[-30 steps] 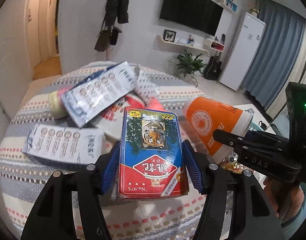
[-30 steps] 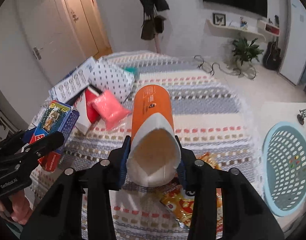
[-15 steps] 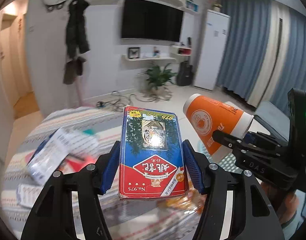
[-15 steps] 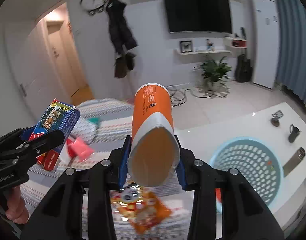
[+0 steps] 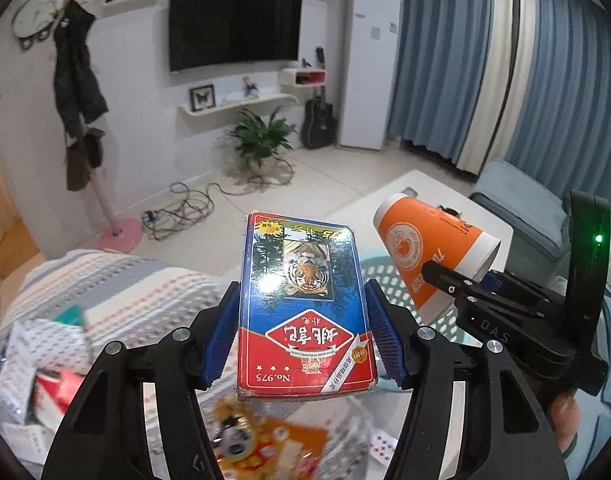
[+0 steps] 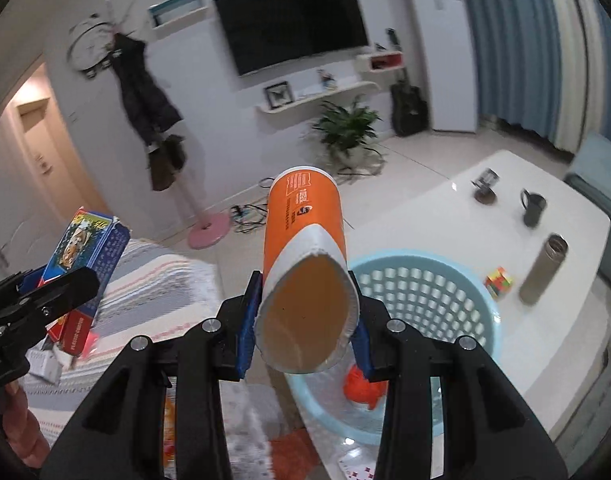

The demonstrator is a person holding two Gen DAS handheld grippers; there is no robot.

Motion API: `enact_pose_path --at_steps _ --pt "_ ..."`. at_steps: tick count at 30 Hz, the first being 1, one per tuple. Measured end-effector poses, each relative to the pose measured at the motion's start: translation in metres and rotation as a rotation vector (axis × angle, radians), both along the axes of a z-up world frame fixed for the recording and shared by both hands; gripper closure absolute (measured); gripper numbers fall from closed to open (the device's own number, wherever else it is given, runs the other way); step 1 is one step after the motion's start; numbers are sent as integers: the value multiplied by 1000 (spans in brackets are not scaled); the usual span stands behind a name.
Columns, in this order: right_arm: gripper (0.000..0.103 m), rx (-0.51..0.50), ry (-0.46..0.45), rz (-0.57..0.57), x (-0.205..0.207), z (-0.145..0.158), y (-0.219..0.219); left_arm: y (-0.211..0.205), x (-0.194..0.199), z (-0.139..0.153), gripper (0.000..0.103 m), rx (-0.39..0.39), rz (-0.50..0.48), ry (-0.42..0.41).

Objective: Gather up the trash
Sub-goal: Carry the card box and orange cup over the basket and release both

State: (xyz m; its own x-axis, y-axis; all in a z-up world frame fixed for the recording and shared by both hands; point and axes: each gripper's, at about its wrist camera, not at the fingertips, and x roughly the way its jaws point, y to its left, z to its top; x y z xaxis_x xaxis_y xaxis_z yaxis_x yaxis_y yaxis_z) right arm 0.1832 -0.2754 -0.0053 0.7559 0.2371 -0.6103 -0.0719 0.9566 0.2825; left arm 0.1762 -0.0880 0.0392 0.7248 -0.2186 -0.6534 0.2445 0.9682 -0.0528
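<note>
My left gripper [image 5: 303, 338] is shut on a red and blue card box with a tiger picture [image 5: 303, 308], its blue pads pressed on both long sides. That box [image 6: 85, 264] also shows at the left of the right wrist view. My right gripper [image 6: 305, 328] is shut on an orange and white paper cup [image 6: 305, 240], held by its squashed open mouth; the cup [image 5: 421, 256] lies tilted at the right of the left wrist view. A light blue perforated basket [image 6: 433, 292] sits just beyond the cup, with an orange item [image 6: 363, 386] inside.
A striped cloth surface [image 5: 117, 284] carries leftover packets [image 5: 33, 364] and an orange snack wrapper [image 5: 265, 440]. A white table [image 6: 505, 208] holds a dark mug [image 6: 533, 208], a metal flask [image 6: 545, 268] and a colour cube [image 6: 499, 280]. A coat stand [image 5: 79, 92] is on the floor behind.
Both grippers swung away from the littered cloth toward the basket and white table, each keeping its grip. The basket now lies right behind the cup and box.
</note>
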Motion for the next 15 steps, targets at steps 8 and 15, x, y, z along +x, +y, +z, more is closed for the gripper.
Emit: enact_pose_path --at_steps 8,15 --pt "67 30 124 -103 22 -53 -46 -40 39 -42 44 -15 -66 131" --pt "64 24 229 -151 26 -97 -62 -63 54 -78 44 -5 -108 214"
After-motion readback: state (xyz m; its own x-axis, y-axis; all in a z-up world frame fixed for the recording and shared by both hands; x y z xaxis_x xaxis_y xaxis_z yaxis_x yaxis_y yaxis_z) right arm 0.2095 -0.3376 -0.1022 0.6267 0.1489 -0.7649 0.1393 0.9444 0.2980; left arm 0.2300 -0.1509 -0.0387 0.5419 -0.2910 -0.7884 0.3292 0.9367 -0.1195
